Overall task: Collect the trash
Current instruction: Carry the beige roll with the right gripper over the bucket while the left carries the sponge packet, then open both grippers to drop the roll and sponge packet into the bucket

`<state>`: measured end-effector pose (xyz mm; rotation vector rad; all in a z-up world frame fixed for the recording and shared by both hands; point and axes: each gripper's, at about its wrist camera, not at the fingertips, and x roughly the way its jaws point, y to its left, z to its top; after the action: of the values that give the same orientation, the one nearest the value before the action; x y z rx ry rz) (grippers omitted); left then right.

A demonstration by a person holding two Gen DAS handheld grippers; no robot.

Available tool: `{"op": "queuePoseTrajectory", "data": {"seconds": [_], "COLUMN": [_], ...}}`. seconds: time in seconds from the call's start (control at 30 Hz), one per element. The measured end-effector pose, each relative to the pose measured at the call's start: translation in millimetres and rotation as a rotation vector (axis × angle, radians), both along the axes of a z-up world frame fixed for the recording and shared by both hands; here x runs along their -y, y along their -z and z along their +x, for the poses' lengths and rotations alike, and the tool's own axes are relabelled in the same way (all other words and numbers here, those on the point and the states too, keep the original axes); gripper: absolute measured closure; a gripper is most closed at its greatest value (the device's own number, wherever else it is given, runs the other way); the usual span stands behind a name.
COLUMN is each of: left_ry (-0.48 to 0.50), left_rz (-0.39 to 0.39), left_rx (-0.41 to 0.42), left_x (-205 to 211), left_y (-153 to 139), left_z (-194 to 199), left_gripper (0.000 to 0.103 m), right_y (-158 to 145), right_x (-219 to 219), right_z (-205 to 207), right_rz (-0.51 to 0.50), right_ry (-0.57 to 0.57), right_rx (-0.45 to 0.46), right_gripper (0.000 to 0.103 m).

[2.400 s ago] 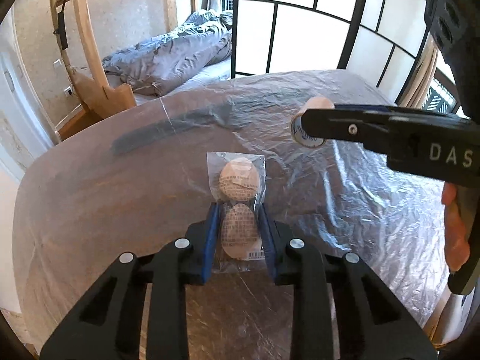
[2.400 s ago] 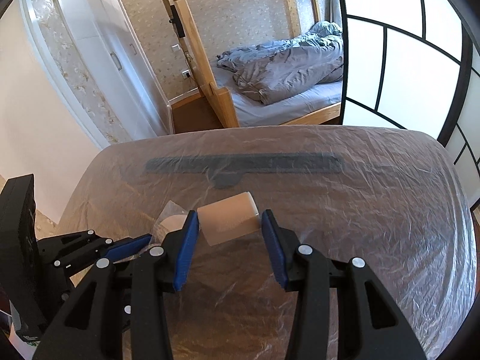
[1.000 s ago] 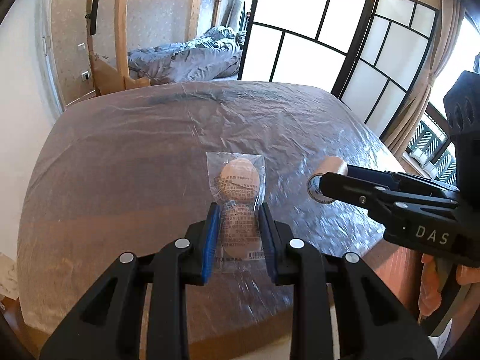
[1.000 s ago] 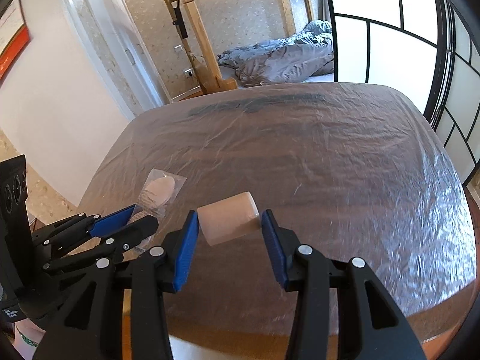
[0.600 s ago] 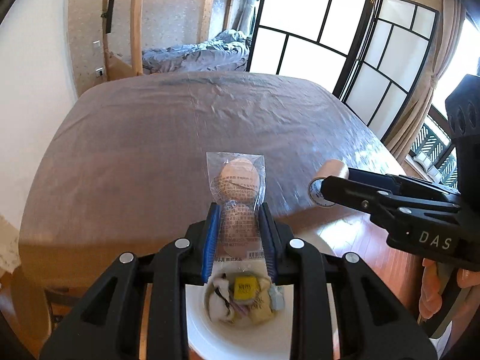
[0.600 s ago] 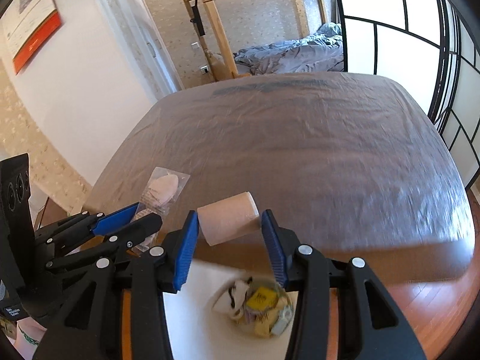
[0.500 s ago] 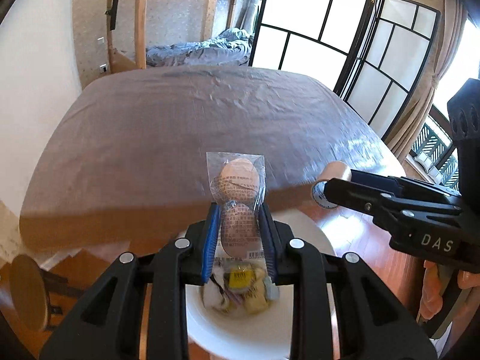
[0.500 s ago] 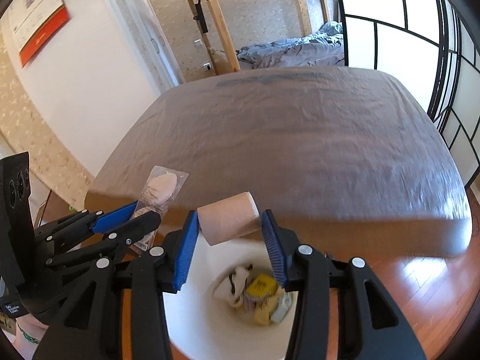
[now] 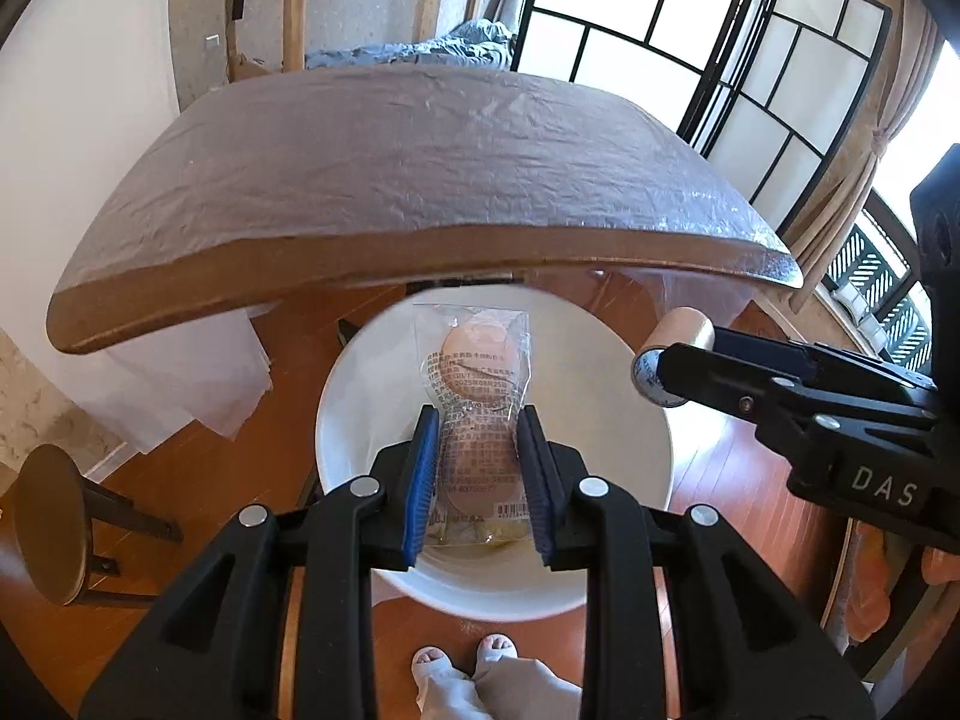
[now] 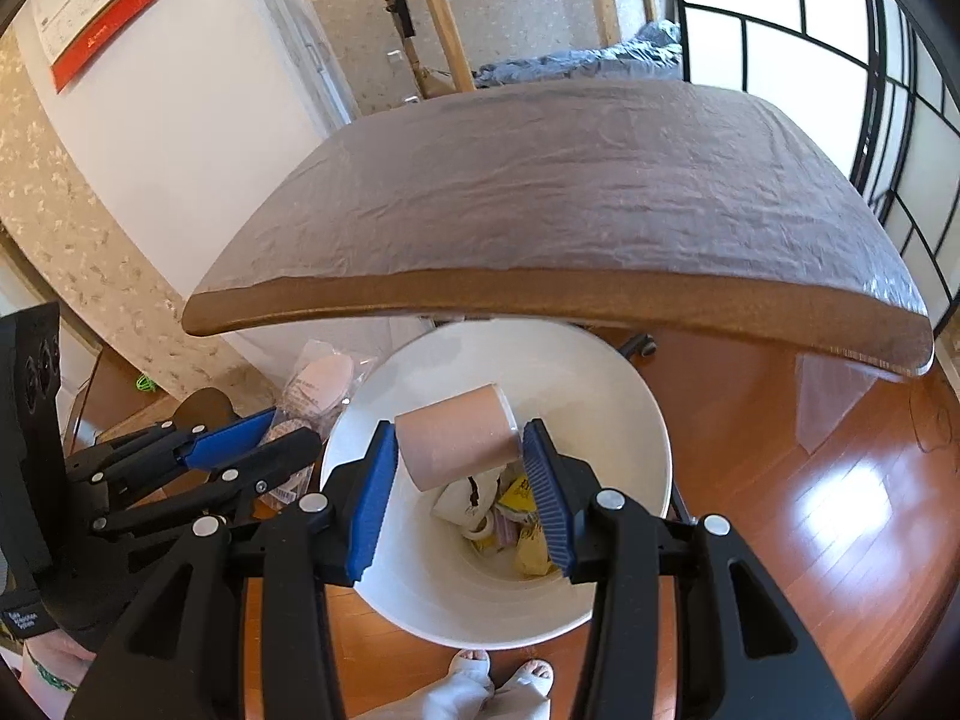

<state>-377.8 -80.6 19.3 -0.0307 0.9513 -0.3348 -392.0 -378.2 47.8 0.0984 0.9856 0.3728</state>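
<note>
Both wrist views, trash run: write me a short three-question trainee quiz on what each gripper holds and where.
1. True or false: the left gripper is shut on a clear packet of round pads.
2. What does the right gripper hold: A) a beige roll, B) a bottle, C) nothing?
3. Fill in: both items hang above the white ____, which stands on the floor by the table.

Key: 1 true; 2 A; 3 bin, with trash already at its bottom.
</note>
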Motion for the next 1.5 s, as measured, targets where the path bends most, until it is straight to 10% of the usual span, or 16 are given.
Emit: {"op": "queuePoseTrajectory", "data": {"seconds": [1.5], "left_ry": [0.094], "left_rz": [0.076], "left_rx": [-0.129], "left_x": [12.8], "left_y": [57.9], "left_z": [20.3], "left_gripper": [0.066], "right_y": [63.0], "right_x": [-6.7], "right_z": [24.8], "right_rz": [-0.095], "right_ry": [0.092], "right_rx": [-0.108], "right_gripper": [0.059]}}
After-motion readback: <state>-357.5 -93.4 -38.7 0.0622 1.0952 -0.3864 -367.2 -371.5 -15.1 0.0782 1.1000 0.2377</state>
